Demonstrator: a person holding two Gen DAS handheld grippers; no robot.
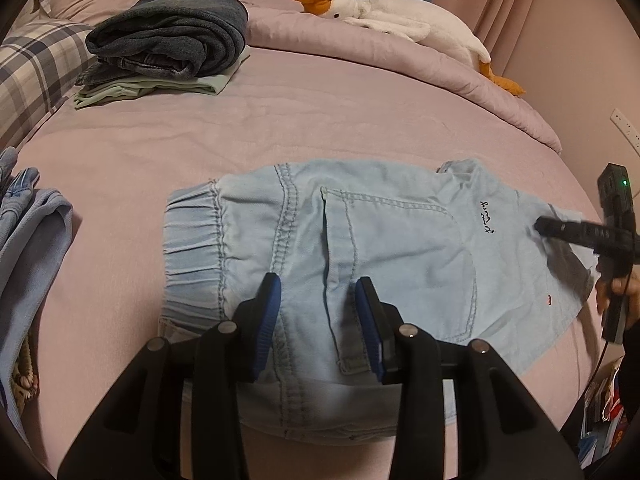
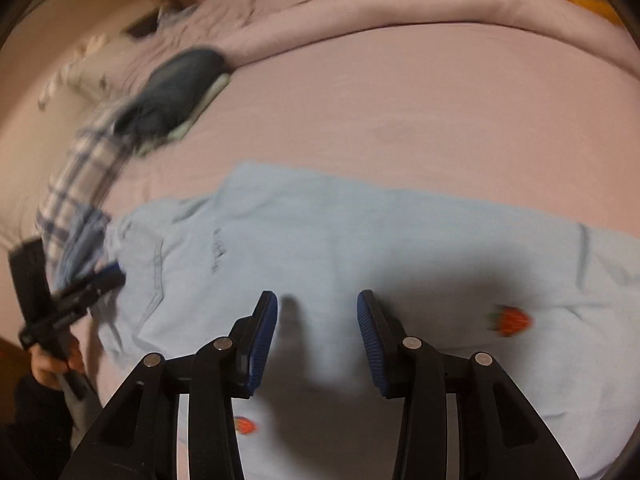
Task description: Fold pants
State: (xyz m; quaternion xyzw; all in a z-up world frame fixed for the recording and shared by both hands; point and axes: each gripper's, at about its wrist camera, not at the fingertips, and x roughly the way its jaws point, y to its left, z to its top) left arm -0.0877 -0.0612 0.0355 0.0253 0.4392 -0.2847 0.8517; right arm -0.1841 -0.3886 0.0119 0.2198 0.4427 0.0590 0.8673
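Pants: light blue denim pants (image 1: pixel 400 248) lie flat on the pink bed sheet (image 1: pixel 280 120), near its front edge, below both grippers.
Fabric: soft, pale, washed-looking cloth with darker double stitching along the seams.
Waistband: gathered elastic band (image 1: pixel 192 248) at the left end in the left wrist view, puckered into close ridges.
Pocket: a patch pocket (image 1: pixel 400 264) with a curved stitched outline; small dark script embroidery (image 1: pixel 488 218) just beside it.
Left gripper: left gripper (image 1: pixel 318 320) hovers over the seat of the pants, black arms with ribbed blue pads (image 1: pixel 268 320), jaws wide apart and holding nothing.
Right gripper: right gripper (image 2: pixel 318 336) is above the leg cloth, jaws wide apart, nothing between them; its shadow falls on the fabric.
Left view only: sharp detail of stitching, the waistband, and the right gripper's black tip over the far right of the pants; whether it touches the cloth I cannot tell.
Right view only: blurred, but it shows red strawberry motifs (image 2: pixel 510 320) on the leg.
Folded stack: dark grey knit clothing on a pale green folded piece (image 1: pixel 168 40), well apart at back left.
Plush: a white goose toy (image 1: pixel 400 12) with orange beak on the bunched quilt.
Left edge: plaid pillow (image 1: pixel 36 72) and more blue garments (image 1: pixel 28 240).
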